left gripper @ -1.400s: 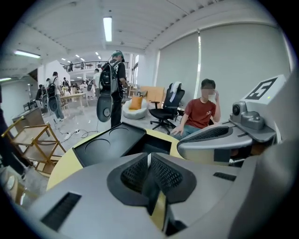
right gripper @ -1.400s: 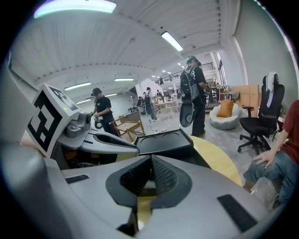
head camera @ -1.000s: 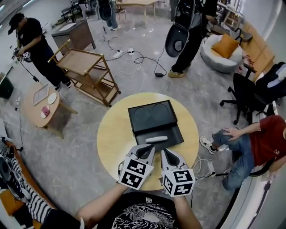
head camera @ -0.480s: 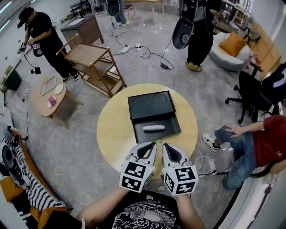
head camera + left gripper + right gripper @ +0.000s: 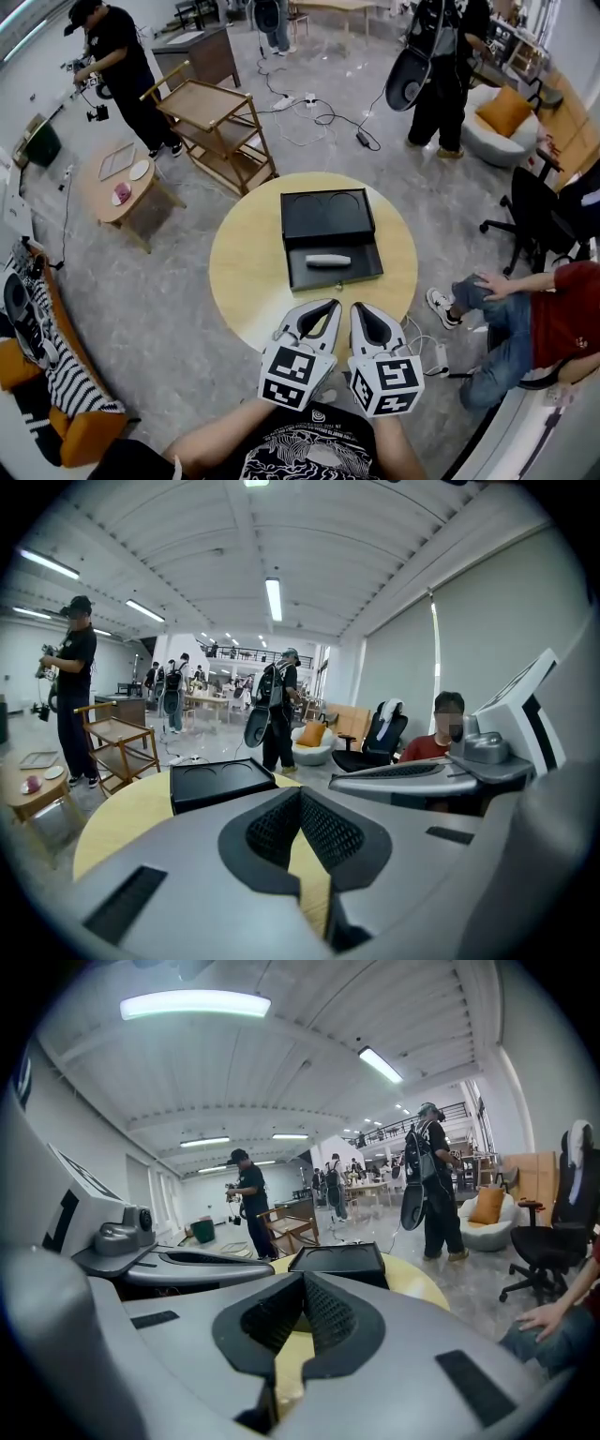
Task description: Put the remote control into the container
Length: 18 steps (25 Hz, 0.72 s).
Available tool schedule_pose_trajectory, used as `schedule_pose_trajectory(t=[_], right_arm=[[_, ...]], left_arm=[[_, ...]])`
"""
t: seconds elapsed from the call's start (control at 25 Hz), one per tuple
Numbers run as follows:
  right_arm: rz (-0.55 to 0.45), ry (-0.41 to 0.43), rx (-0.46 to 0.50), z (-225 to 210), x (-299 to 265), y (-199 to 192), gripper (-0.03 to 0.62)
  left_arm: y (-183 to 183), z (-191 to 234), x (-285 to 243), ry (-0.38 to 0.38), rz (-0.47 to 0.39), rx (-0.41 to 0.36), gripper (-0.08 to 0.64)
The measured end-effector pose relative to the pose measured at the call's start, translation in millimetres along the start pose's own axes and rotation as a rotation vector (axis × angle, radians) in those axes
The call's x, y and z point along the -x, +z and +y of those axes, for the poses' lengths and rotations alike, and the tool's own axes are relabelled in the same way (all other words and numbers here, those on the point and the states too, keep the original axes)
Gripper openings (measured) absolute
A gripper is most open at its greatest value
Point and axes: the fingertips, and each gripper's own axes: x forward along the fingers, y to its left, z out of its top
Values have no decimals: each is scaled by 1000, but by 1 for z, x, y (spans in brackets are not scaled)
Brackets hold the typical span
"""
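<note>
The grey remote control (image 5: 328, 261) lies flat inside the open black container (image 5: 364, 276) on the round yellow table (image 5: 244, 272). The container's lid (image 5: 326, 216) is folded back on the far side. My left gripper (image 5: 330, 306) and right gripper (image 5: 361, 309) hover side by side over the table's near edge, a short way from the container. Both are shut with nothing between their jaws. In the left gripper view the shut jaws (image 5: 300, 794) point at the container (image 5: 225, 782). The right gripper view shows the same, with its jaws (image 5: 305, 1279) shut before the container (image 5: 337, 1260).
A wooden cart (image 5: 211, 117) and a low side table (image 5: 117, 183) stand to the far left. A seated person in red (image 5: 553, 309) and an office chair (image 5: 539, 211) are at the right. People stand at the back, and cables trail on the floor.
Both grippers have drawn back a little from the container toward the table's near edge. The remote has stayed in the container, and the head view has shifted.
</note>
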Motion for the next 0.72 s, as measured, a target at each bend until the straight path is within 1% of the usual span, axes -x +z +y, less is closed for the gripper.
schedule_pose_trajectory(t=[0.28, 0.52, 0.72], right_arm=[[-15, 1, 38, 6, 23, -1, 21], [-20, 8, 29, 9, 38, -7, 21], [-25, 14, 37, 6, 48, -11, 21]], left_arm=[[-1, -19, 18, 23, -24, -12, 14], [-7, -28, 29, 48, -34, 1, 14], [-6, -39, 30, 54, -50, -9, 14]])
